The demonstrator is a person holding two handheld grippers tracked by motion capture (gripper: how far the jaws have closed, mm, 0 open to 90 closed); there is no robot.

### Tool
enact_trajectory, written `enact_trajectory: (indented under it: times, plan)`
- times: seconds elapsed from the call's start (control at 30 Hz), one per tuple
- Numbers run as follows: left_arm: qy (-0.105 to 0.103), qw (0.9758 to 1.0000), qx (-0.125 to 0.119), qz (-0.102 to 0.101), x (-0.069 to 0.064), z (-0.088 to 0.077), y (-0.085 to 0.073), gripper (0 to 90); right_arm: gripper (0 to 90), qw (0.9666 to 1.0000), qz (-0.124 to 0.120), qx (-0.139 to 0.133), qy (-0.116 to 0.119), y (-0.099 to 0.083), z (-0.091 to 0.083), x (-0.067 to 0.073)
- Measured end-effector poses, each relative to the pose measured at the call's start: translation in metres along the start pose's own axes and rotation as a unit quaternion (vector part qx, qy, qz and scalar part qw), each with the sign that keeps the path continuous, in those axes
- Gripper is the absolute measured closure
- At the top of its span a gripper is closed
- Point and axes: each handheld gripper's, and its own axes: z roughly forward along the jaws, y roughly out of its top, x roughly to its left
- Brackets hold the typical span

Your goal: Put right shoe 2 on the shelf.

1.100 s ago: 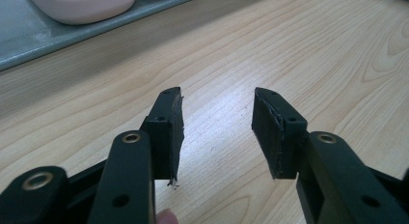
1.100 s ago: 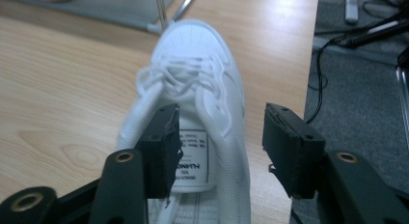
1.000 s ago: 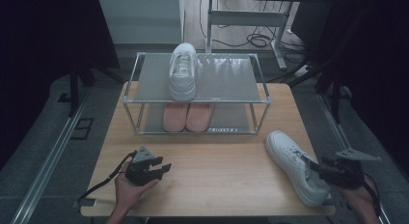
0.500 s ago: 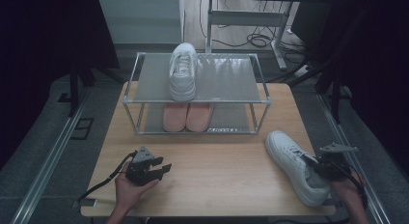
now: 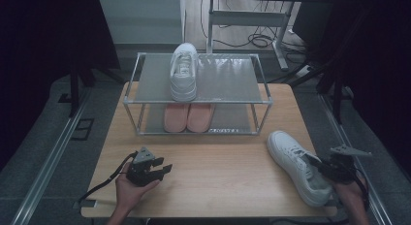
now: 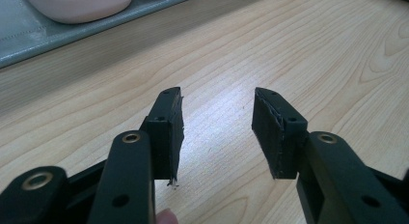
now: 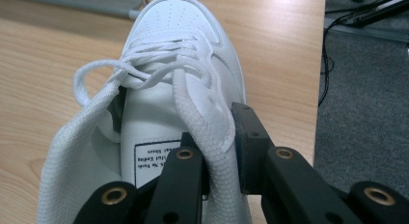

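A white sneaker (image 5: 183, 72) is set atop a grey metal two-tier rack (image 5: 232, 79); pink slippers (image 5: 188, 117) are kept on btm shelf.

White sneaker (image 5: 296, 167), pale pink shoes (image 5: 188, 117), light woodgrain table (image 5: 218, 162), grey rack (image 5: 220, 79), black fingers (image 6: 171, 122).
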Motion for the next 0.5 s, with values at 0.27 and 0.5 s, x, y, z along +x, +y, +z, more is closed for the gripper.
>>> enact_trajectory:
  times: [0.27, 0.5]
  plan:
    - [0.002, 1.0, -0.002, 0.0, 0.001, -0.001, 0.0, 55.0, 82.5, 0.9991, 0.014, -0.033, 0.023, 0.004, -0.017, 0.008]
    - [0.002, 1.0, -0.001, 0.0, 0.001, -0.001, 0.0, 54.9, 82.5, 0.9969, 0.006, -0.061, 0.049, 0.011, -0.031, 0.029]
